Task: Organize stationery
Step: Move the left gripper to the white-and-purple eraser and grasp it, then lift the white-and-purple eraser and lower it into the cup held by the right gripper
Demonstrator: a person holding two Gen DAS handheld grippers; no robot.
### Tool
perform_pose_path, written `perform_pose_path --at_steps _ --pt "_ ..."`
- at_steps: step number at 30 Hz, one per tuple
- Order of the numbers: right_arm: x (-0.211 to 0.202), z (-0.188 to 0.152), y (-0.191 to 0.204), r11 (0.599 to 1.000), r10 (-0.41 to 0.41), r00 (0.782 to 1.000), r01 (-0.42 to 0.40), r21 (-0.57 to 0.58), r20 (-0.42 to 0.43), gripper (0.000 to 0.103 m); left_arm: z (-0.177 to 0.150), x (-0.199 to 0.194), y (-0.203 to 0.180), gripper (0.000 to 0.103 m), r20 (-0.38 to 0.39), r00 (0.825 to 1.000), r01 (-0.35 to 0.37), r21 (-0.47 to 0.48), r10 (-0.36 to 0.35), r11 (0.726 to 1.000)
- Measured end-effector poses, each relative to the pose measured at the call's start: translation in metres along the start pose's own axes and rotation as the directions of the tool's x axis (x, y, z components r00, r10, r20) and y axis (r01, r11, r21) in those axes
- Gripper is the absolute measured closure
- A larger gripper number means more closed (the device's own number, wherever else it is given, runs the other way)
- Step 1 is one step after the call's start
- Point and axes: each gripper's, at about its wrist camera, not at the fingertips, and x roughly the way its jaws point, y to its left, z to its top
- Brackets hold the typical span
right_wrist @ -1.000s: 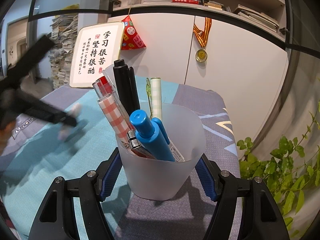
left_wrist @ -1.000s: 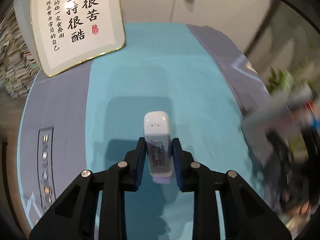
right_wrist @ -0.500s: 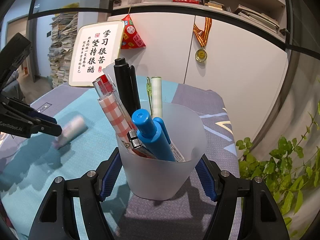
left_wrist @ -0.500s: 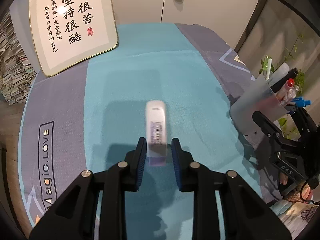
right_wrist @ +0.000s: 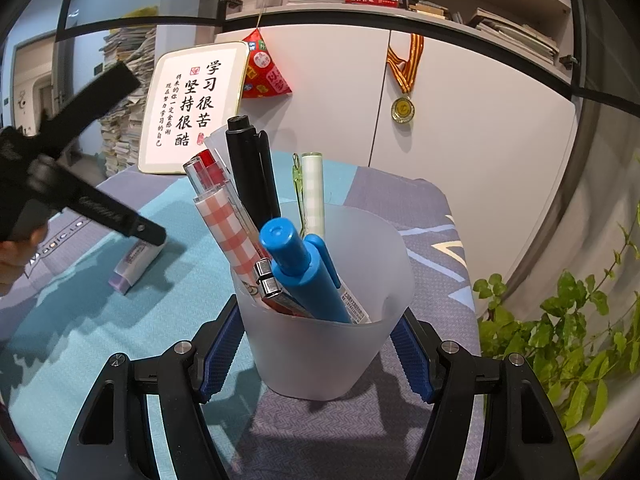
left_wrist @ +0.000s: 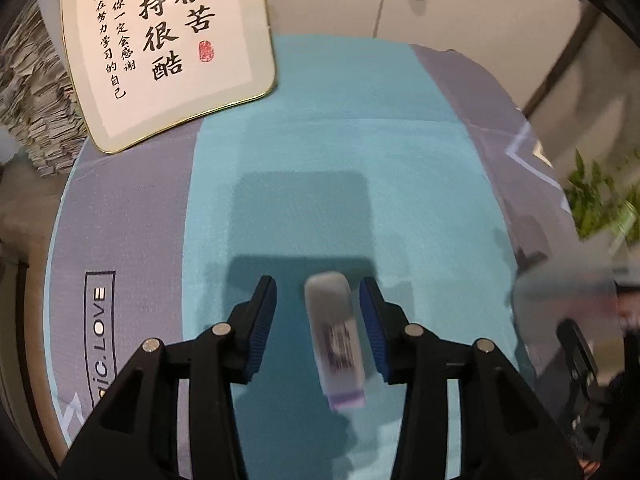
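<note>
Left tongs (left_wrist: 318, 304) just opened, apart from white eraser (left_wrist: 338, 340) lying between. Right tongs (right_wrist: 318, 354) squeezed frosted cup (right_wrist: 324, 344); pens (right_wrist: 298, 264) seen only there.

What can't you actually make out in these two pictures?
- White eraser: label print smeared by motion blur in the left wrist view, and too small in the right wrist view.
- Frosted cup: a grey blur at the right edge of the left wrist view.
- Pens' lower ends: hidden in the right wrist view by the cup wall.
- Left tool: its tips are blocked by its own arm in the right wrist view.
</note>
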Motion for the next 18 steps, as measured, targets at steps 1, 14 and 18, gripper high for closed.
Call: perform_pose_path --at_steps 1,14,18 --pt "0.0 0.0 0.0 1.0 0.0 1.0 0.0 0.0 0.0 0.032 0.002 0.003 -0.001 0.064 -0.007 1.0 0.0 -0.003 0.0 1.0" --pt "0.0 0.0 0.0 1.0 0.0 1.0 0.0 0.0 0.0 0.032 -0.002 -0.033 -0.002 0.08 0.078 0.994 0.08 -0.005 -0.079 0.997" --pt "0.0 0.0 0.0 1.0 -0.001 1.0 0.001 0.0 0.0 0.032 -0.009 -0.068 -0.007 0.08 0.149 0.98 0.132 0.019 -0.133 0.991"
